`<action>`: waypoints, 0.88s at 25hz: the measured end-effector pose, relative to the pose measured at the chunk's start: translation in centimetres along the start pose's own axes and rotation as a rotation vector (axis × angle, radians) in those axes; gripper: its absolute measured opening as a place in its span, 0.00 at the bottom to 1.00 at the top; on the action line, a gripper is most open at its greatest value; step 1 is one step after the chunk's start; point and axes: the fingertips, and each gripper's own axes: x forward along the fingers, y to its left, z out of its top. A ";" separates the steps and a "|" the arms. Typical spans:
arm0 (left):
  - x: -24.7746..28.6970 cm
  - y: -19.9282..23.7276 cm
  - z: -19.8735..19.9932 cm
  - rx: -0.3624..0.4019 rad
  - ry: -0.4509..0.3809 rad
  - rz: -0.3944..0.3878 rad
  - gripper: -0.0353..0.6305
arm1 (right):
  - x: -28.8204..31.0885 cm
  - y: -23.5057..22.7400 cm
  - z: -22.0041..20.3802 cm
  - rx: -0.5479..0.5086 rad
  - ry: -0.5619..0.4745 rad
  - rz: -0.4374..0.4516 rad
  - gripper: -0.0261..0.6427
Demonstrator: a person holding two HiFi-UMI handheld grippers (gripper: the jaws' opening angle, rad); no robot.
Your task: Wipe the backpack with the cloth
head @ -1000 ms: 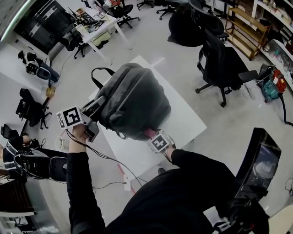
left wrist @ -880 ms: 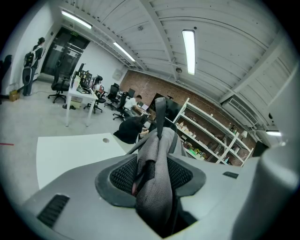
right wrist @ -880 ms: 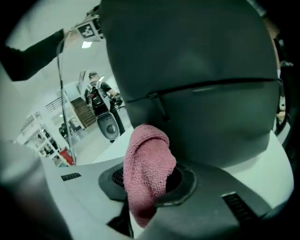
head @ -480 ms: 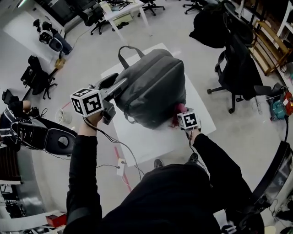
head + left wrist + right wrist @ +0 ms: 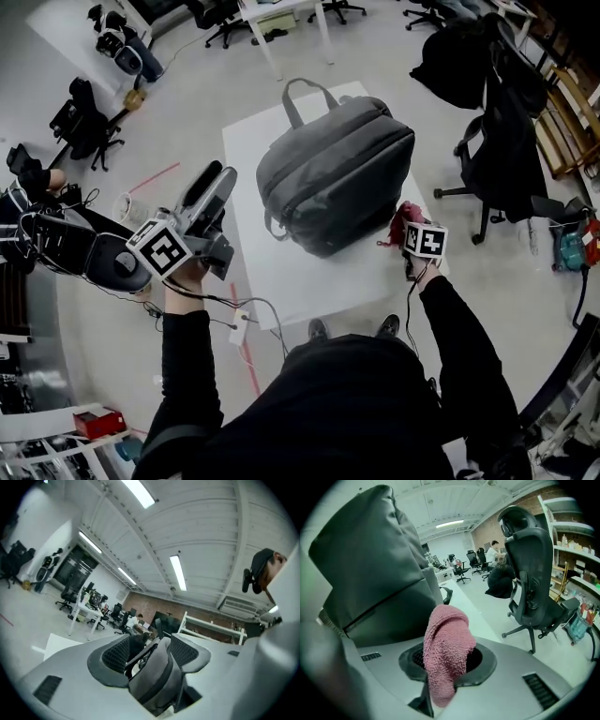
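The backpack [image 5: 342, 173] lies in the middle of the tabletop [image 5: 246, 159], with its handle [image 5: 305, 94] toward the far edge. It looks soft-sided and bulky, so I judge it will dent and slide under a push; the handle seems the firm place to hold it. The cloth [image 5: 447, 648] is light and limp, bunched in the clenched jaws of the right gripper [image 5: 403, 230], which tilts down at the right edge, just beside the backpack. The left gripper [image 5: 223, 178] is held level outside the left edge, apart from the backpack. Its jaws have just been opening and press on nothing.
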 end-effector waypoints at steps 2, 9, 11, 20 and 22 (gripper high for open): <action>-3.3 0.6 -1.0 -0.087 -0.058 0.034 0.48 | -0.7 1.2 -0.6 0.016 -0.015 0.042 0.18; -10.7 -0.1 -14.1 -0.214 0.120 0.127 0.48 | -5.8 2.6 -5.0 0.220 -0.010 0.154 0.18; -10.5 -1.1 -17.4 -0.287 0.150 0.112 0.48 | -7.7 3.2 -5.2 0.344 -0.034 0.207 0.18; -8.3 -4.2 -22.7 -0.351 0.264 -0.005 0.47 | -17.4 11.2 -3.2 0.335 -0.139 0.316 0.18; -9.0 -3.7 -23.0 -0.335 0.285 -0.008 0.47 | -18.8 12.9 -1.8 0.221 -0.188 0.291 0.18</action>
